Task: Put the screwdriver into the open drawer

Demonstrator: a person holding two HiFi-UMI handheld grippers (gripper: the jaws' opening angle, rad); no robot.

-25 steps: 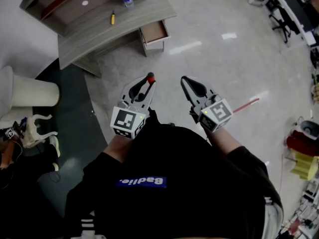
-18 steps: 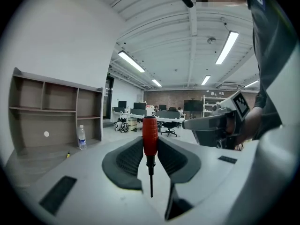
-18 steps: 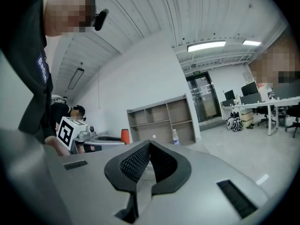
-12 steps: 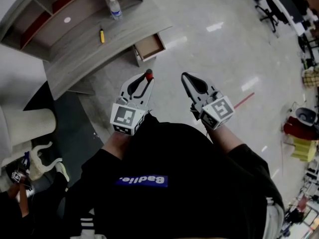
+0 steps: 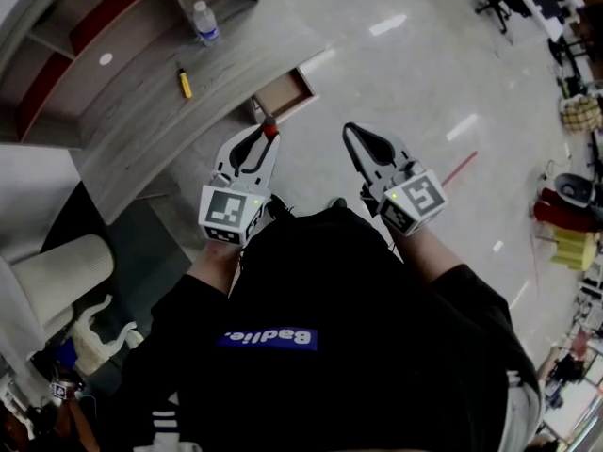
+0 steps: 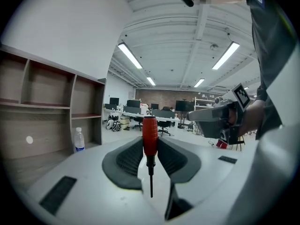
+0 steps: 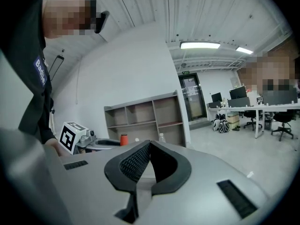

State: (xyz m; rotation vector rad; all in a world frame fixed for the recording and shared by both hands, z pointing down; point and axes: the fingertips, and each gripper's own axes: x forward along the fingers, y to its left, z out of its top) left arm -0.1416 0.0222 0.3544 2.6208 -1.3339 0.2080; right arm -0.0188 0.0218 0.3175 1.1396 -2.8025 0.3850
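Head view: the left gripper [image 5: 264, 132] clamps the red screwdriver [image 5: 271, 130] at its tips, near the open drawer [image 5: 283, 97], with the right gripper [image 5: 350, 132] alongside.

Left gripper view: handle upright between the pads, shaft pointing down.

Right gripper view: jaws closed, empty.

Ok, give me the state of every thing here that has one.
left gripper: shut on the red screwdriver
red screwdriver: gripped by its handle
right gripper: shut, empty
drawer: open
water bottle: upright on the desk
yellow tool: lying flat on the desk
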